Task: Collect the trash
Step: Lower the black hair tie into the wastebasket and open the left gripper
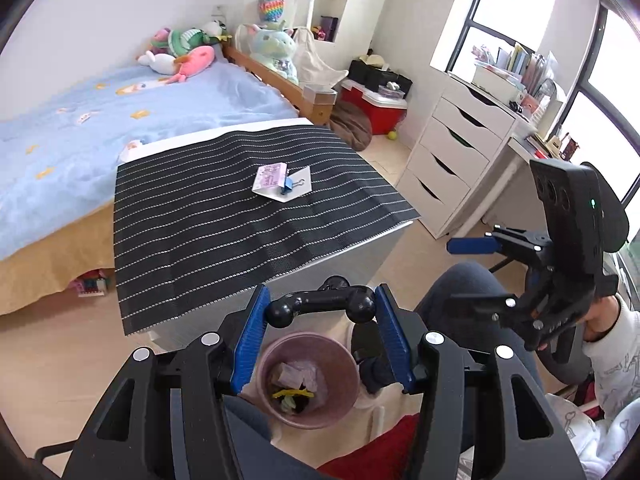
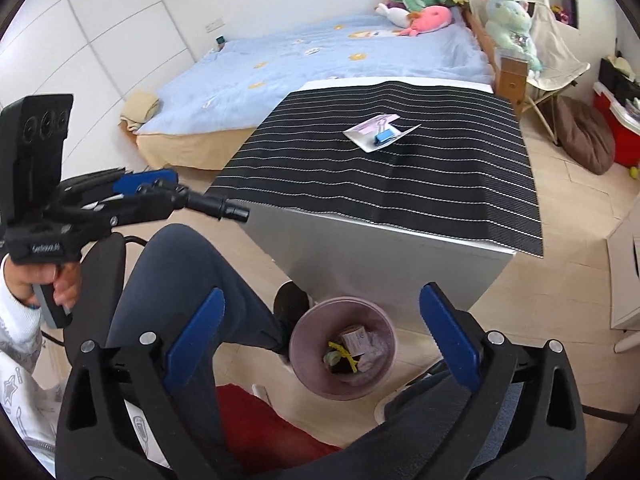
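My left gripper (image 1: 320,300) is shut on a black bar with ball ends (image 1: 320,307), gripped crosswise between its blue pads. Straight beneath it on the floor stands a pink bin (image 1: 344,364) holding paper scraps and a yellow strip. My right gripper (image 2: 322,296) stands wide open over the same pink bin (image 2: 304,344), with nothing between its fingers. On the table's black striped mat (image 1: 224,232) lies a white card (image 1: 298,188) with a pink pad and a blue binder clip (image 1: 286,188); the clip (image 2: 383,136) also shows in the right wrist view. The left gripper (image 2: 160,190) is at that view's left.
A person's legs (image 2: 188,280) and shoe flank the bin, with a red cloth (image 2: 256,420) near the front. A blue-covered bed (image 1: 100,128) lies behind the table. White drawers (image 1: 452,160) and a desk stand right; a red cooler (image 1: 376,110) and brown cushion sit on the floor beyond.
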